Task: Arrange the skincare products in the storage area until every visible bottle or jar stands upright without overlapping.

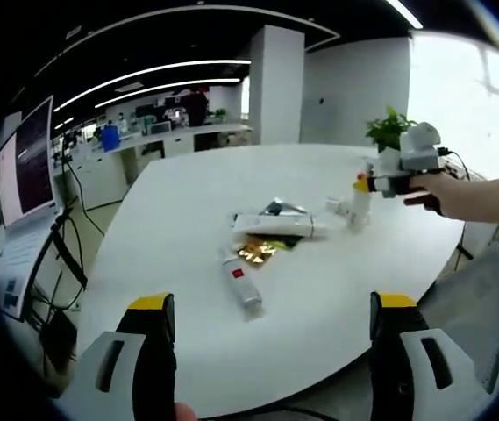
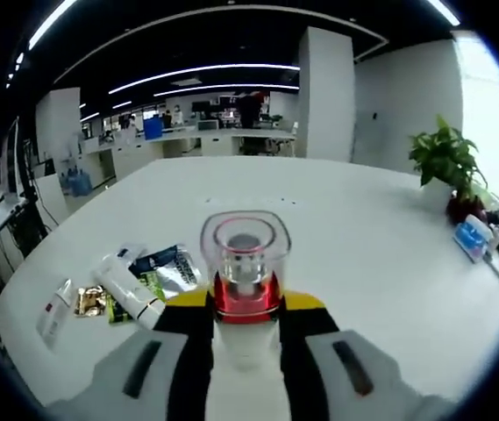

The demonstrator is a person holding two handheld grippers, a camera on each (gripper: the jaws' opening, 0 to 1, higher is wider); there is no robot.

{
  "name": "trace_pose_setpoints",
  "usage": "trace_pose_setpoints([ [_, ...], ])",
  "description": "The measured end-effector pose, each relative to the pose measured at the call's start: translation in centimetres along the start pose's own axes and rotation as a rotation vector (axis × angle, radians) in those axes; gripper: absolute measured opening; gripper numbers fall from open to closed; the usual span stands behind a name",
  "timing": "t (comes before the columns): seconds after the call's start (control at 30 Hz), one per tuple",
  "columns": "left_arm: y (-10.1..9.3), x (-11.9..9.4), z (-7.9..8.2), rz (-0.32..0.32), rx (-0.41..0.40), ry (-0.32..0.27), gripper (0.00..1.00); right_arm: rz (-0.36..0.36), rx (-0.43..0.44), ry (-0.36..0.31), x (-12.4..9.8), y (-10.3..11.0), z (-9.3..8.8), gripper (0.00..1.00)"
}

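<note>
Skincare bottle (image 2: pixel 245 289), clear squarish cap over a red band and white body, stands upright, pinched between the right claw's (image 2: pixel 245 338) jaws above the white surface (image 2: pixel 381 254). White tubes (image 1: pixel 273 224) lie flat among foil sachets (image 1: pixel 262 249). Left claw (image 1: pixel 273 329) gapes wide, holding nothing.

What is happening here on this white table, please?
A person holds a tool in each hand and is tidying skincare products on a white table. The right tool is shut on a bottle with a clear cap, held upright over the table. The left tool is open and holds nothing. A large white tube, a smaller tube with a red mark and some sachets lie flat in the middle of the table, not yet stood up.
</note>
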State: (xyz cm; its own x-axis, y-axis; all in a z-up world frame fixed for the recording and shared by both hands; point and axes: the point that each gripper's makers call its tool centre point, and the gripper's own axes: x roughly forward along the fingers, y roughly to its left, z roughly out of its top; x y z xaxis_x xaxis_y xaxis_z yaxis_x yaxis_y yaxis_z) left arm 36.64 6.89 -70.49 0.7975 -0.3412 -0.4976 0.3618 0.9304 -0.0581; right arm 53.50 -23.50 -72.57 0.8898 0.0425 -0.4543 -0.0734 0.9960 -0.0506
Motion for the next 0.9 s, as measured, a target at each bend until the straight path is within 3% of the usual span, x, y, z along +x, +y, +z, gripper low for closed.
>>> trace_pose_setpoints([
  [0.2,-0.09,-0.02,-0.02,-0.003,0.003,0.001,0.9,-0.013,0.009,0.002,-0.2,-0.85,-0.05,0.28],
  [0.9,-0.11,-0.06,-0.06,-0.002,0.007,0.004,0.9,-0.015,0.033,0.008,-0.29,-0.92,-0.1,0.28],
])
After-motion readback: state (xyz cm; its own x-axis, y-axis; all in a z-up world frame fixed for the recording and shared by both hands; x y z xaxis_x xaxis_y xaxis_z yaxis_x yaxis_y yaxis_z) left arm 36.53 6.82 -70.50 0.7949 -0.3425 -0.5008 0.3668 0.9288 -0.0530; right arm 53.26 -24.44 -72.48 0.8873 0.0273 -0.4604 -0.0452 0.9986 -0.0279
